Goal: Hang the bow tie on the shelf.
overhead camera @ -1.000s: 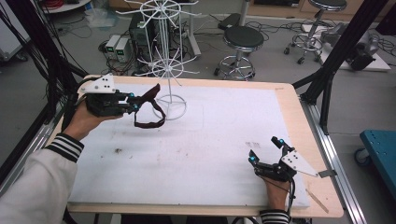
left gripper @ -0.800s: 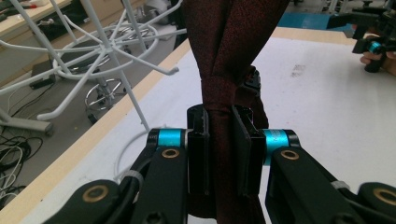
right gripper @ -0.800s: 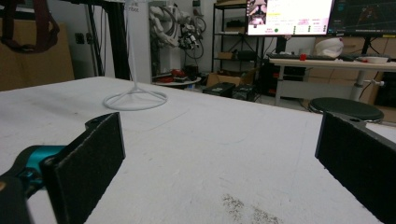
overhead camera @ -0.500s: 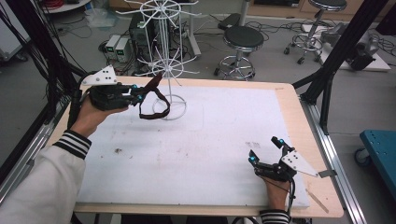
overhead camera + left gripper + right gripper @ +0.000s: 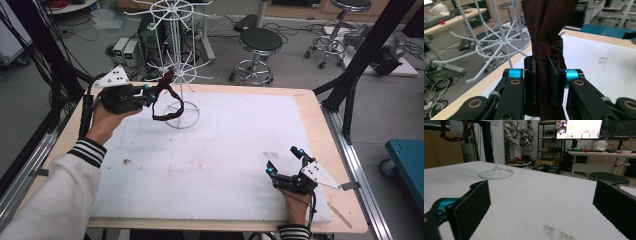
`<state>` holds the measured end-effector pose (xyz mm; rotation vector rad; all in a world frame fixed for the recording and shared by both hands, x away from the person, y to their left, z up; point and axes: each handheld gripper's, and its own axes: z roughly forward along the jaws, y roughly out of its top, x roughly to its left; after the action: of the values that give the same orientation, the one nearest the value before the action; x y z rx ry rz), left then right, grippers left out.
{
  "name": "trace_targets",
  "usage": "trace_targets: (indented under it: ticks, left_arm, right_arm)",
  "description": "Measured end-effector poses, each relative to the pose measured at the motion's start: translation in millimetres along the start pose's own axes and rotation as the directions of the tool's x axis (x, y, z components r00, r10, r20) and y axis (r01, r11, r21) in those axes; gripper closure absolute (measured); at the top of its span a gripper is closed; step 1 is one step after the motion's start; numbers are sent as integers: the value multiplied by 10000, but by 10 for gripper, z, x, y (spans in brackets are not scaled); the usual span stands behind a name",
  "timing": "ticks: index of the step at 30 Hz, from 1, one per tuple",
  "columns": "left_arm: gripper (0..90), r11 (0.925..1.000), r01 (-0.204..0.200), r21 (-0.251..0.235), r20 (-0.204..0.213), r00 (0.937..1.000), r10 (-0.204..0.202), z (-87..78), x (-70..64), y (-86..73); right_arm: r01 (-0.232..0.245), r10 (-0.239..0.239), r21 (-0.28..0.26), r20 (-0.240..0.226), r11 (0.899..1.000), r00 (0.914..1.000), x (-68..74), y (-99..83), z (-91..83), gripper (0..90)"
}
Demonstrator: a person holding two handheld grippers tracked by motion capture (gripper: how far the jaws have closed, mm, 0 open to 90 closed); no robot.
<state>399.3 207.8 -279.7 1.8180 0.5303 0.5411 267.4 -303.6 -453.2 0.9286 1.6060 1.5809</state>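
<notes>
A dark red necktie tied into a loop (image 5: 167,107) hangs from my left gripper (image 5: 159,89), which is shut on it at the table's far left. In the left gripper view the jaws of my left gripper (image 5: 541,80) pinch the folded tie (image 5: 546,25) just below its knot. The white wire hanging rack (image 5: 175,50) stands right beside it, and the tie's top end is level with the lower hooks (image 5: 501,42). My right gripper (image 5: 283,160) rests open near the front right edge. Nothing lies between the pads of my right gripper (image 5: 541,197). The tie loop (image 5: 468,131) shows far off above the rack's base (image 5: 496,173).
A white mat (image 5: 225,150) covers the wooden table (image 5: 320,125). The rack's round wire base (image 5: 181,117) sits on the mat at the far left. Black frame posts (image 5: 360,60) flank the table. Stools (image 5: 260,42) and cables lie on the floor behind. A blue cart (image 5: 407,160) is at the right.
My left gripper has lifted the tie off the mat and carried it up and forward, close to the rack's lower hooks. The right gripper has stayed put.
</notes>
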Motion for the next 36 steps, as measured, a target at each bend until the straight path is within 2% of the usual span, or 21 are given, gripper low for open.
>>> trace_targets:
  ticks: [10, 21, 22, 27, 36]
  left_arm:
    - [772, 9996, 256, 68, -602, 9979, -252, 69, -4, -19]
    - [772, 9963, 776, 365, -1243, 9896, -725, 128, -10, -107]
    - [772, 9961, 729, 493, -1319, 9891, -659, 134, -10, -112]
    - [772, 9964, 644, 549, -1514, 9869, -555, 159, -21, -115]
    - [772, 9940, 812, 737, -1880, 9799, -661, 221, -28, -205]
  right_arm:
    - [-1, 1, -1, -6, 10000, 10000, -1, 0, 0, 7]
    - [1, -1, 28, -7, 10000, 10000, -1, 0, -2, 8]
    - [9, -9, 28, -6, 10000, 10000, -1, 1, -2, 7]
    - [7, -7, 28, -4, 10000, 10000, -1, 0, -2, 7]
    - [9, -9, 29, -6, 10000, 10000, -1, 0, -2, 7]
